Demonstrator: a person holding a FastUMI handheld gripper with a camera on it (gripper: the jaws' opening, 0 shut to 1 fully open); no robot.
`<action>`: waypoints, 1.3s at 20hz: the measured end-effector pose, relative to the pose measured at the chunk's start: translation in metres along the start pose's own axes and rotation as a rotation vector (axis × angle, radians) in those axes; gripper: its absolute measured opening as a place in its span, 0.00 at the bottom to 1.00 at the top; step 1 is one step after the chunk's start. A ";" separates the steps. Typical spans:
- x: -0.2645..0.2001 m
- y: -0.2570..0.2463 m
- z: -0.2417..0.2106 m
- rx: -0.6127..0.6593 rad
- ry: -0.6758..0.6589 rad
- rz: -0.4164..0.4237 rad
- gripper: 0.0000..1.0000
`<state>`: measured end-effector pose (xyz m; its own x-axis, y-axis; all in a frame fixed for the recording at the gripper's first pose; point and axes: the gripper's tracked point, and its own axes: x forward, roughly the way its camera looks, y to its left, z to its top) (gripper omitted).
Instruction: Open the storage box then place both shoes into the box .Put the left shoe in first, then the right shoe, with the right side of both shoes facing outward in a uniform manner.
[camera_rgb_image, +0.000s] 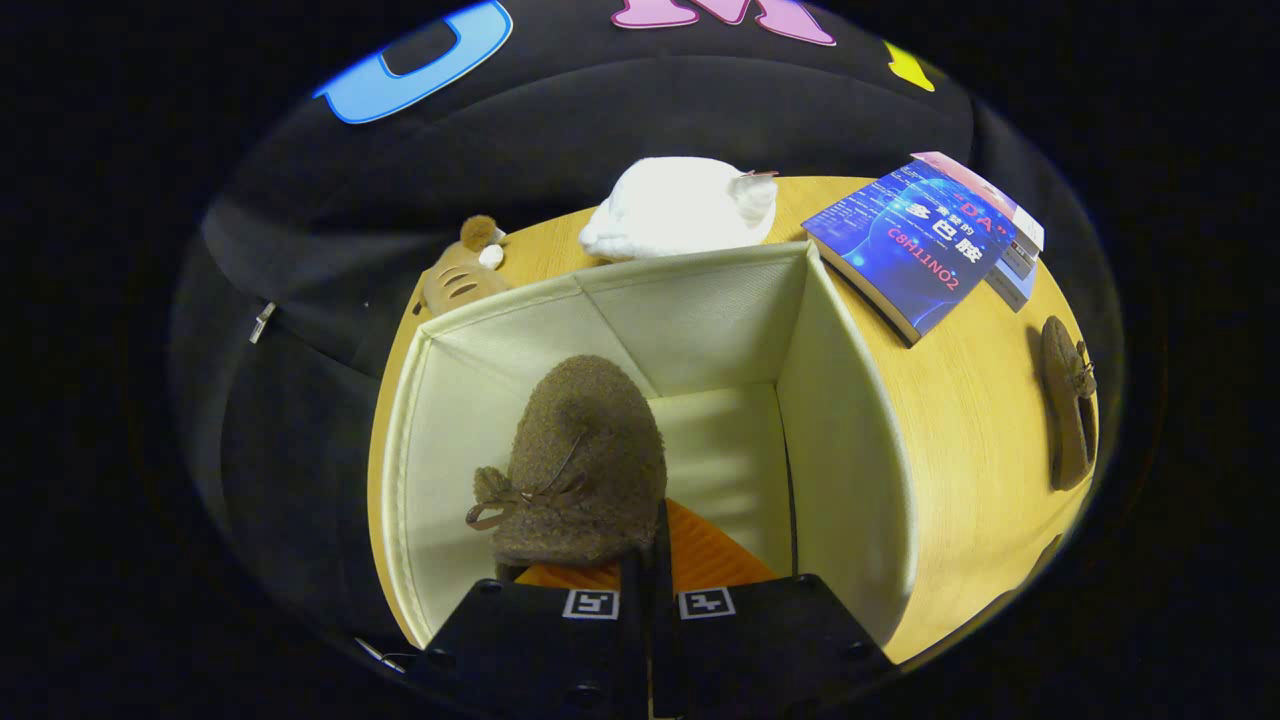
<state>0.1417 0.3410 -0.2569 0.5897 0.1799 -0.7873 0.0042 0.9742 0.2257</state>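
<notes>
While the gripper (648, 560) pinches the brown shoe (580, 465), it hangs inside the open storage box (850, 420)
We see its toe pointing away from the fingers, long axis along them; the other shoe (1068, 400) lies well right

- Two brown fuzzy shoes: one shoe (585, 460) just ahead of the hand-held gripper (650, 575), clamped between its closed fingers; the other shoe (1068, 400) far right.
- One open storage box (850, 420).
- Two stacked books (925, 240).
- Two plush toys: white (680, 208), tan (462, 272).
</notes>
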 end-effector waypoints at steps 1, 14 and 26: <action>0.005 0.000 -0.003 0.000 0.014 -0.005 0.08; -0.014 0.020 -0.022 -0.050 0.072 0.118 0.80; -0.152 -0.033 0.060 -0.172 -0.261 0.238 0.99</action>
<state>0.1000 0.2732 -0.1101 0.7439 0.3842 -0.5469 -0.2796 0.9221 0.2674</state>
